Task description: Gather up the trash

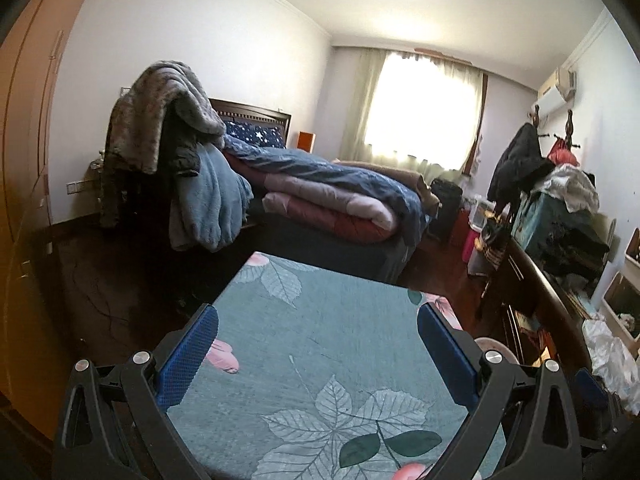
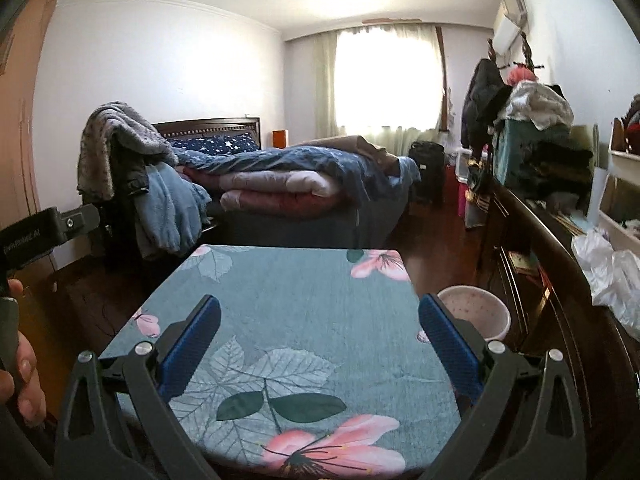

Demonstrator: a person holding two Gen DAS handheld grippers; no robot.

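- The left gripper (image 1: 318, 316) was held above the floral-covered table (image 1: 320, 344), its blue-padded jaws spread wide, with nothing caught between them.
- The right gripper (image 2: 319, 312) was held over the same table (image 2: 296, 304), jaws likewise spread apart and nothing gripped.
- A pink waste bin (image 2: 476, 312) was seen at about 3 o'clock from the right gripper, standing on the floor just beside the table's edge; in the left view only a sliver of its rim (image 1: 496, 346) was visible behind the right-hand finger.
- Crumpled clear plastic (image 2: 608, 276), possibly the trash to be collected, was spotted at 3 o'clock on the dark wooden dresser (image 2: 560, 264); what it was could not be told for sure through the fisheye edge. It also appeared in the left view (image 1: 608, 356) at roughly 4 o'clock.
- The bed (image 2: 320, 184), heaped with a navy duvet and pink quilts, was seen at 12 o'clock beyond the table, well apart from both grippers.
- A grey blanket (image 1: 160, 112) was draped over something tall at 10 o'clock in the left view.
- The curtained window (image 2: 384, 80) was blown out bright at 12 o'clock.
- A hand (image 2: 20, 364) was glimpsed at 9 o'clock in the right view, wrapped round a dark handle.
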